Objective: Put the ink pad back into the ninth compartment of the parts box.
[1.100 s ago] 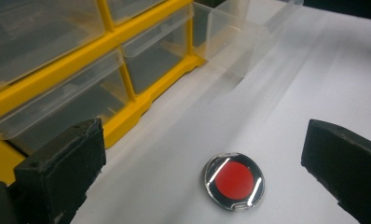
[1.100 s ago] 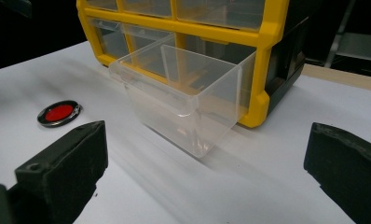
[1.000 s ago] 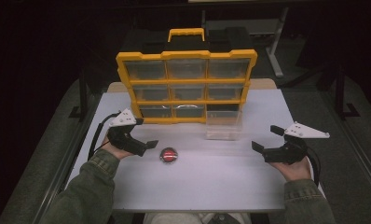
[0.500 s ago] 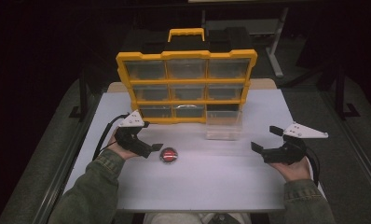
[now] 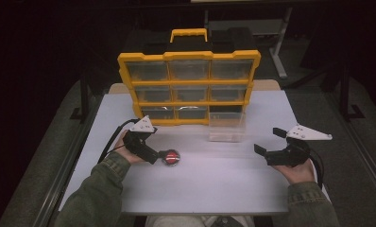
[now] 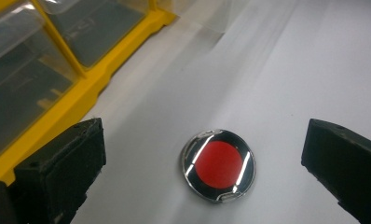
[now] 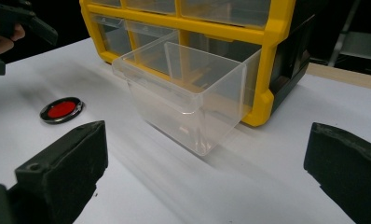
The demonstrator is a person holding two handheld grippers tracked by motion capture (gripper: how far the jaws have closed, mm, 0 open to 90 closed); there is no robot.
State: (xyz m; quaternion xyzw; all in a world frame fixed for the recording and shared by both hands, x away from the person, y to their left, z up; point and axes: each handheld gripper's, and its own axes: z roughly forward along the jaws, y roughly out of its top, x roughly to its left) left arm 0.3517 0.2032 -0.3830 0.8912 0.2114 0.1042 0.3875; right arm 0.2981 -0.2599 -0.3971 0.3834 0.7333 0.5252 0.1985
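On the white table (image 5: 186, 189), toward its left half, a round red-centred disc (image 5: 170, 157) with a black and chrome rim is lying flat, well apart from the cabinet behind it.

Left gripper (image 5: 158, 155): being held low over the table in the person's left hand (image 5: 124, 152), its jaws standing wide, with the disc lying on the bare surface between them and touching neither. Seen along this gripper's own jaws, the disc (image 6: 218, 165) is sitting between the two black pads, nearer the left one, with clear white table on both sides.

Right gripper (image 5: 269, 144): being held in the person's right hand (image 5: 297, 171) over the right half of the table, jaws likewise spread wide and gripping nothing. It is pointing toward the drawer and standing well apart from the disc.

Yellow parts cabinet (image 5: 190, 87): standing upright at the far side of the table, three rows of clear-fronted drawers, a yellow carry handle (image 5: 189, 34) on top.

Clear plastic drawer (image 5: 227, 126): sitting pulled out of the bottom-right bay of the cabinet, its front resting forward on the table. From the right gripper's view the drawer (image 7: 188, 98) is looking empty, its back end at the mouth of the bay, the disc (image 7: 61, 110) lying off to its left.

Olive-green sleeves (image 5: 98, 194) are covering both forearms.
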